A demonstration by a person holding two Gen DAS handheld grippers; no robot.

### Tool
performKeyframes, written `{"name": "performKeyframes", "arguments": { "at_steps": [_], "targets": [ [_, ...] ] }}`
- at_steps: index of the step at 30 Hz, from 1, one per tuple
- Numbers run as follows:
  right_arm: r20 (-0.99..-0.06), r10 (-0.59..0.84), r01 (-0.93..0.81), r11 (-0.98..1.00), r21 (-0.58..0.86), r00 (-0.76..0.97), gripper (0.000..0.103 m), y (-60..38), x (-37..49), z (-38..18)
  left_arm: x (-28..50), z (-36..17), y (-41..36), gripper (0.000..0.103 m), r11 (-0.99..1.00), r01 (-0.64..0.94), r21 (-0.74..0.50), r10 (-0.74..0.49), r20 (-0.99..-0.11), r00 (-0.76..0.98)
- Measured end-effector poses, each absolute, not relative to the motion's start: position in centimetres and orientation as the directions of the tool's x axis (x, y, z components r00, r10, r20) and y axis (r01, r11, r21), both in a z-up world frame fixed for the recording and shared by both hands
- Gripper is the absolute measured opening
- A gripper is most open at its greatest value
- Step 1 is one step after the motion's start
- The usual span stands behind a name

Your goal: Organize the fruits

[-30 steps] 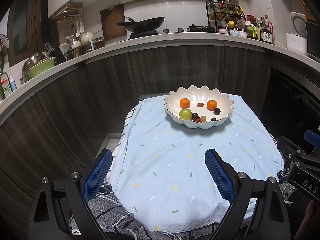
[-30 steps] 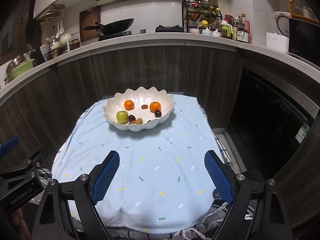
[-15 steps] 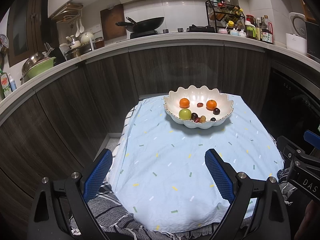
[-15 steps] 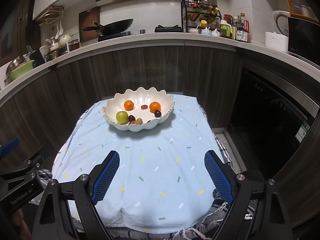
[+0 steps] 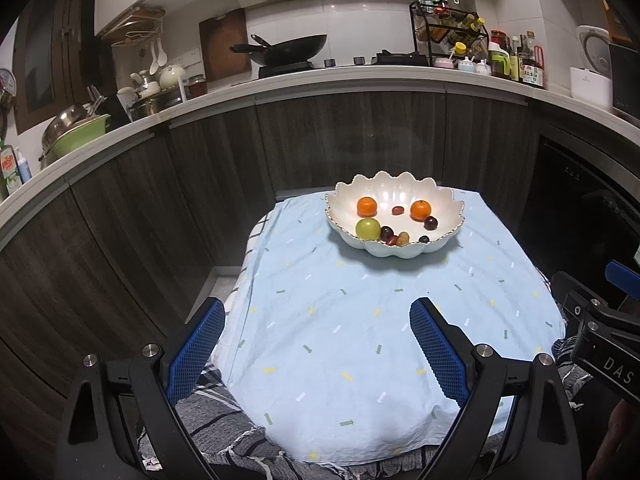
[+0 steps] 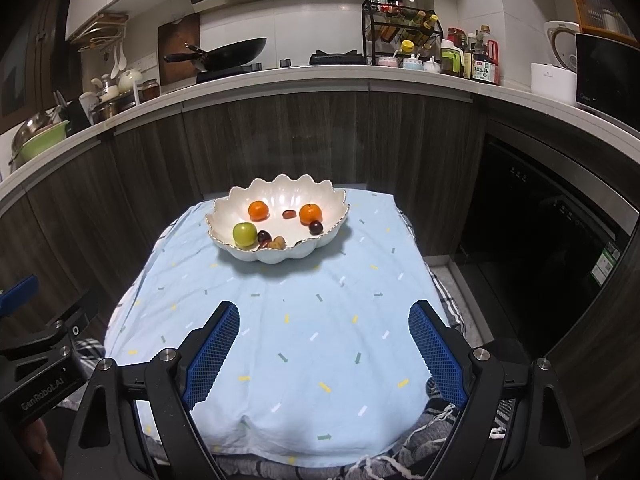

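Both grippers, left (image 5: pixel 316 344) and right (image 6: pixel 324 344), spread wide, empty; green apple (image 5: pixel 368 228) at bowl's (image 5: pixel 452 200) 8 o'clock, firm, slick, so pinch its widest middle

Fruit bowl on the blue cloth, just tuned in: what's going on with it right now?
Nothing is being handled. The left gripper and right gripper both hover open and empty over the near end of the blue cloth. The scalloped white bowl sits at the far end, holding two oranges, a green apple and several small dark fruits. No fruit lies on the cloth itself.
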State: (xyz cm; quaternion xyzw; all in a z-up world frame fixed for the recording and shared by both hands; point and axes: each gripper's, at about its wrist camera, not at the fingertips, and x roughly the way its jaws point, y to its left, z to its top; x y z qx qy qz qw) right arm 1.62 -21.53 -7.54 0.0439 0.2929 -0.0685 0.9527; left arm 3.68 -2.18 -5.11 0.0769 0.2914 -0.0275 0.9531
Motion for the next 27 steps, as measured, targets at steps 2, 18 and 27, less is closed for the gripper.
{"name": "performKeyframes", "arguments": {
  "at_steps": [2, 18, 27],
  "targets": [
    [-0.564, -0.104, 0.157, 0.986, 0.047, 0.819, 0.088, -21.54, 1.67, -7.59, 3.61, -5.02, -2.16, 0.095, 0.987, 0.101, 0.128, -0.012, -0.561, 0.828],
    [-0.559, -0.107, 0.161, 0.986, 0.048, 0.822, 0.088, -21.45, 1.52, -7.39, 3.64, -4.91, -2.23, 0.095, 0.988, 0.102, 0.120, -0.017, -0.559, 0.829],
    [-0.561, -0.107, 0.162, 0.986, 0.049, 0.821, 0.088, -21.52, 1.54, -7.37, 3.72, -5.13, -2.37, 0.095, 0.987, 0.114, 0.117, -0.027, -0.571, 0.820]
  ]
}}
